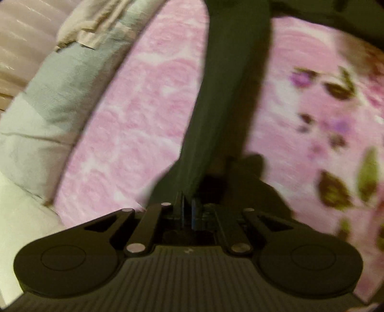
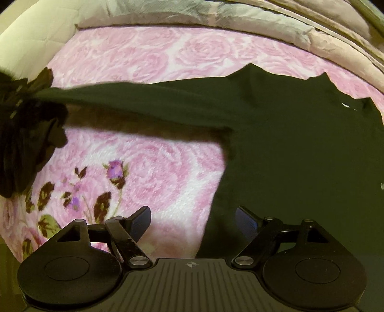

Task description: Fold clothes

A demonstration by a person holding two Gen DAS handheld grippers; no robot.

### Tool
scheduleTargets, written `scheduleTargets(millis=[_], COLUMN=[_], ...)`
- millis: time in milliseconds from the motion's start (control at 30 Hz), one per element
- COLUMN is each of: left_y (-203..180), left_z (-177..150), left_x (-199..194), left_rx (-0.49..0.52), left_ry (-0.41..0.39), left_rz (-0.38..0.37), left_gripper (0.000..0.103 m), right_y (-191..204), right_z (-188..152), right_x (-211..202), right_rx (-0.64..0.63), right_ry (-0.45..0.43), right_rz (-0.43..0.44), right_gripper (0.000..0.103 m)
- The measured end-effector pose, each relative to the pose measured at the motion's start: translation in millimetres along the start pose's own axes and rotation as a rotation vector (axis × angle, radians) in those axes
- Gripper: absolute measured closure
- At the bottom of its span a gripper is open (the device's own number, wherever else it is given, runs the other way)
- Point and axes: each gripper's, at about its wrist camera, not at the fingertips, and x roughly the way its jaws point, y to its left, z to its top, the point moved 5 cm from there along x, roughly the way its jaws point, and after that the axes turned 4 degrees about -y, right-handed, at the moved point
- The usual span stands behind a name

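Pink rose-patterned bedding [image 2: 153, 163] lay under a dark green garment [image 2: 300, 156], with a pale quilt [image 2: 240, 16] bunched at its far edge. One strip of the garment [image 1: 228, 96] was clamped in the closed left gripper [image 1: 188, 204]. Over the garment's near edge, the right gripper [image 2: 193, 224] had its jaws wide apart, holding nothing.

Left tool [image 1: 188, 208] clamped, right tool [image 2: 193, 224] agape
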Motion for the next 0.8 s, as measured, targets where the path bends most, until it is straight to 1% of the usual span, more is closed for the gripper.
scheduleTargets(millis=[67, 133, 200, 267, 367, 433, 533, 600, 667, 733, 800], left_y=[-19.7, -32.2, -39.2, -42.7, -41.5, -38.3, -28.4, -23.8, -21.6, -26.2, -39.3], left_z=[-8.0, -11.5, -11.8, -11.6, -12.6, -13.6, -10.0, 1.5, 20.5, 48.8, 86.4], left_x=[4.0, 10.5, 13.8, 15.0, 14.3, 10.6, -1.0, -13.3, -23.1, -30.2, -34.1], left_rx=[0.007, 0.010, 0.017, 0.014, -0.015, -0.035, -0.089, -0.129, -0.149, -0.137, -0.101], left_ry=[0.036, 0.069, 0.093, 0.112, 0.152, 0.185, 0.225, 0.213, 0.198, 0.175, 0.152], left_rz=[-0.033, -0.052, -0.040, -0.029, -0.016, -0.002, 0.023, 0.038, 0.044, 0.044, 0.035], left_gripper=[0.099, 0.096, 0.094, 0.094, 0.090, 0.085, 0.085, 0.085, 0.085, 0.085, 0.084], right_y=[-2.5, -8.1, -14.3, -25.9, -53.1, -77.7, -116.9, -145.4, -174.1, -207.3, -244.3], right_z=[-2.6, -6.6, -10.8, -20.7, -40.6, -56.3, -80.5, -95.9, -111.1, -125.9, -140.9], right_x=[0.6, -2.7, -6.8, -13.2, -27.6, -41.4, -63.6, -81.0, -98.7, -118.9, -139.8], right_rx=[0.028, 0.064, 0.102, 0.128, 0.186, 0.252, 0.359, 0.434, 0.508, 0.583, 0.662], right_ry=[0.009, 0.013, 0.016, 0.023, 0.034, 0.032, 0.020, -0.007, -0.037, -0.084, -0.136], right_rz=[0.000, 0.004, 0.008, -0.006, -0.053, -0.087, -0.141, -0.184, -0.227, -0.271, -0.307], right_gripper=[0.022, 0.022, 0.022, 0.022, 0.022, 0.022, 0.022, 0.022, 0.022, 0.022, 0.022])
